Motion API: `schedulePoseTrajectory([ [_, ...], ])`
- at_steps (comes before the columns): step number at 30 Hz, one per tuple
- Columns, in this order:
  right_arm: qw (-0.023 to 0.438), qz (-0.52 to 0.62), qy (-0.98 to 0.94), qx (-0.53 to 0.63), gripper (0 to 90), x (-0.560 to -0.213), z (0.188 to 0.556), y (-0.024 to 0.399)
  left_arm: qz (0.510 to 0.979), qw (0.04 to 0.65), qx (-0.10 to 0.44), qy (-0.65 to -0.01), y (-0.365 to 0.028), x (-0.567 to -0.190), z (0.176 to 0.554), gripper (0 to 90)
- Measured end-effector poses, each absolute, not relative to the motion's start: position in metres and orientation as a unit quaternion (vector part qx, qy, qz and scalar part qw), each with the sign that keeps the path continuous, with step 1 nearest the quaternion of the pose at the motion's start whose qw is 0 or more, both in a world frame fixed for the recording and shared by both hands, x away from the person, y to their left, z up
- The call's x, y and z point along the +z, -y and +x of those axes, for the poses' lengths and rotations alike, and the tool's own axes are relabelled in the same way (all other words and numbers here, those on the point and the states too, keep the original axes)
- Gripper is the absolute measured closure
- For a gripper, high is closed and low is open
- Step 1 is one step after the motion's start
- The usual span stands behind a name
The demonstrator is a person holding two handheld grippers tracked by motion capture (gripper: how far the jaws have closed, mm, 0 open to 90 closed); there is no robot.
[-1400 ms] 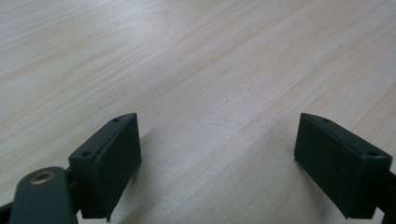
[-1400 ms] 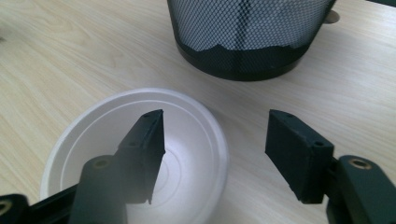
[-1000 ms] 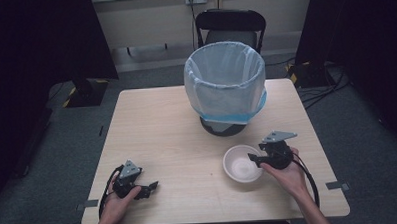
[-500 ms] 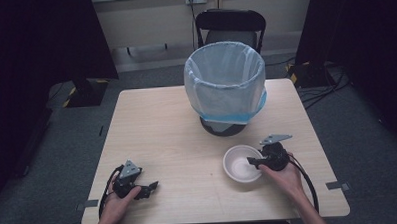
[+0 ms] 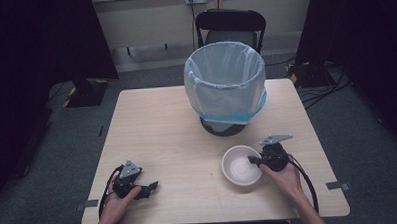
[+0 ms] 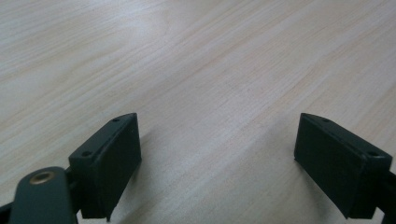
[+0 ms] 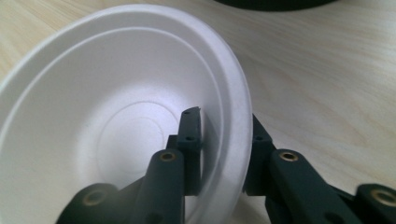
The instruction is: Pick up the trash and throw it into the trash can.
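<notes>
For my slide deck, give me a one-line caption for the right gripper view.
Right gripper closes on the rim of a white bowl on the wooden table.

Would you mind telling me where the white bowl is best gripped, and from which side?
Grip the white bowl by its thin rim, from the side facing the right gripper. It sits upright with an open mouth, so one jaw fits inside the wall and one outside. The right gripper's jaws have just been closing there, with the rim between them.

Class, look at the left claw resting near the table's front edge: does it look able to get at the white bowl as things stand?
Probably yes: the left claw is open, and bare table lies between it and the white bowl. But the right claw has just closed on the bowl's rim.
</notes>
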State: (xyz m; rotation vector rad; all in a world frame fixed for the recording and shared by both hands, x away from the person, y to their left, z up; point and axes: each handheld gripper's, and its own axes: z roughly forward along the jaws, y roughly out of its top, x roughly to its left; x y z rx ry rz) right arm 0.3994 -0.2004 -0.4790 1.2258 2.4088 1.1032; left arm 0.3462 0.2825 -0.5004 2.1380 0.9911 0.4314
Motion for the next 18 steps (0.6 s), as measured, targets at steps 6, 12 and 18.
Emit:
schedulePoseTrajectory([
  [6, 0.116, 0.397, -0.821, 0.395, 83.2, -0.467, 0.392, 0.195, 0.831, 0.364, 0.168, -0.385, -0.282, -0.5, 0.346, 14.2],
  [12, 0.123, 0.385, -0.819, 0.406, 86.2, -0.456, 0.386, 0.19, 0.831, 0.364, 0.168, -0.385, -0.282, -0.5, 0.346, 14.2],
  [18, 0.131, 0.378, -0.817, 0.415, 86.4, -0.446, 0.382, 0.185, 0.831, 0.364, 0.168, -0.385, -0.282, -0.5, 0.346, 14.2],
])
